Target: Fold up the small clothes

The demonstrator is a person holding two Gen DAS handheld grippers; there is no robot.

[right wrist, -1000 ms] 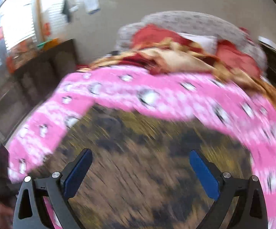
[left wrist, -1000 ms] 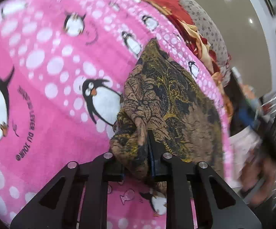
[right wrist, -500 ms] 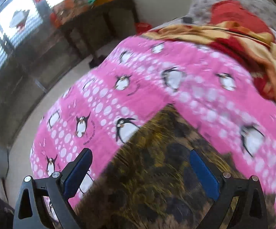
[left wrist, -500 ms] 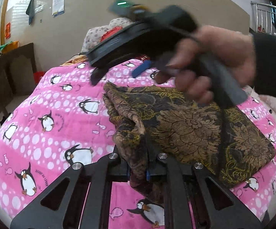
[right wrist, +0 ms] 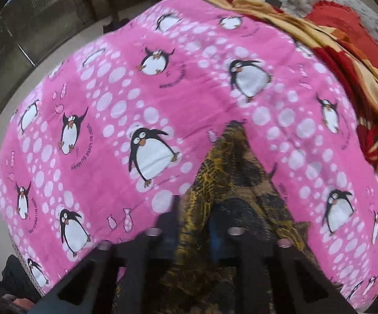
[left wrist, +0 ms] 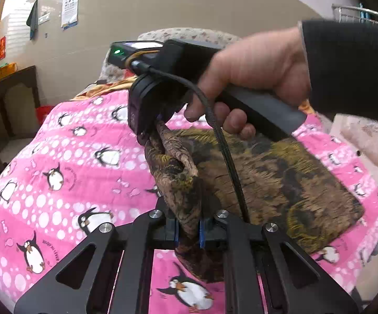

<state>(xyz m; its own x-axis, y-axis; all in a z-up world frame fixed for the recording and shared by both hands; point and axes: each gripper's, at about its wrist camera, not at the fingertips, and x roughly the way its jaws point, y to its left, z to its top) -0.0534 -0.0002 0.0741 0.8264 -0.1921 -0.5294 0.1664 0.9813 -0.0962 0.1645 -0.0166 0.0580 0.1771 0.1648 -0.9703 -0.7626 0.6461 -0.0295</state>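
My two hand-held grippers, left (left wrist: pixel 187 231) and right (right wrist: pixel 194 231), the latter just closed, clamp one cloth (left wrist: pixel 280 180) edge to fold it across the bed (left wrist: pixel 71 172).

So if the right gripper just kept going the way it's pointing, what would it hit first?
Probably the brown patterned cloth that the right gripper has just closed on, and right under it the pink penguin blanket. It points steeply down; depth is hard to judge.

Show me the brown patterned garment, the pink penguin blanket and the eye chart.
brown patterned garment (left wrist: pixel 280 175): left wrist view, flat middle of the cloth.
pink penguin blanket (left wrist: pixel 84 162): left wrist view, bare stretch left of the garment.
eye chart (left wrist: pixel 70 2): left wrist view, middle of the sheet.
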